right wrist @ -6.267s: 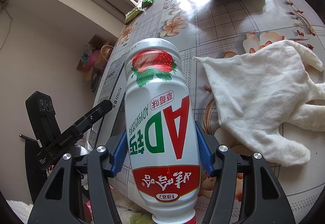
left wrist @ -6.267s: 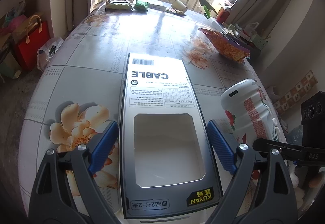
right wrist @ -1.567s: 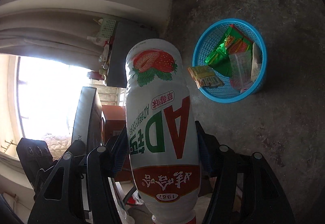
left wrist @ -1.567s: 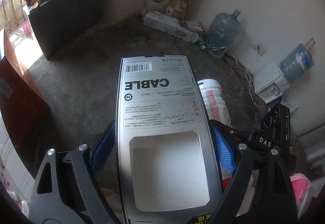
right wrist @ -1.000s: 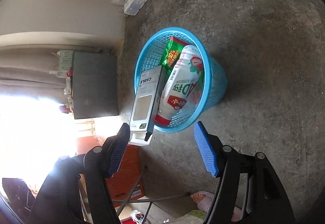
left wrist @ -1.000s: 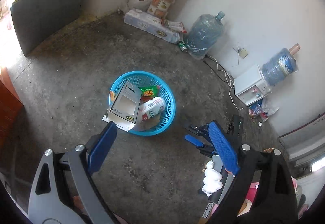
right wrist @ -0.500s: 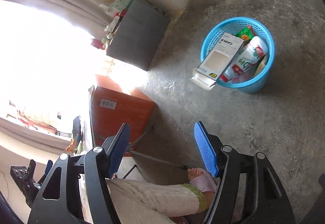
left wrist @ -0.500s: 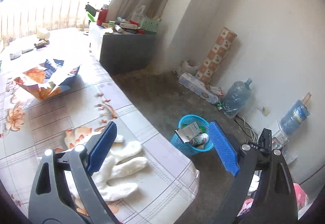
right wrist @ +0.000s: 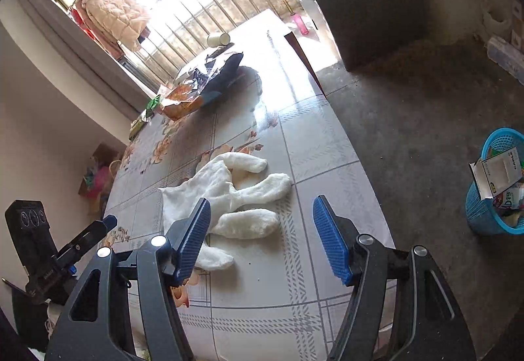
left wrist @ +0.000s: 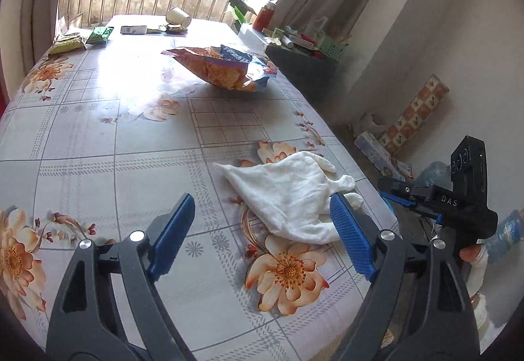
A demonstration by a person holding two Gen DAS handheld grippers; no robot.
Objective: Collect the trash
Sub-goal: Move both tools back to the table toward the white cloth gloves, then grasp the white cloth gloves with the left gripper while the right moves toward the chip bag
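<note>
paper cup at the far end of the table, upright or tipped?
Tipped. The paper cup lies on its side on the table, open mouth facing the camera in the right wrist view.

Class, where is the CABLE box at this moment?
In the right wrist view, the CABLE box sticks out of the blue basket on the floor at the far right, beside the table.

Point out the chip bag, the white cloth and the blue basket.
chip bag (left wrist: 226, 71), left wrist view, orange front panel.
white cloth (left wrist: 285, 194), left wrist view, middle of the fabric.
blue basket (right wrist: 481, 213), right wrist view, outer wall.
</note>
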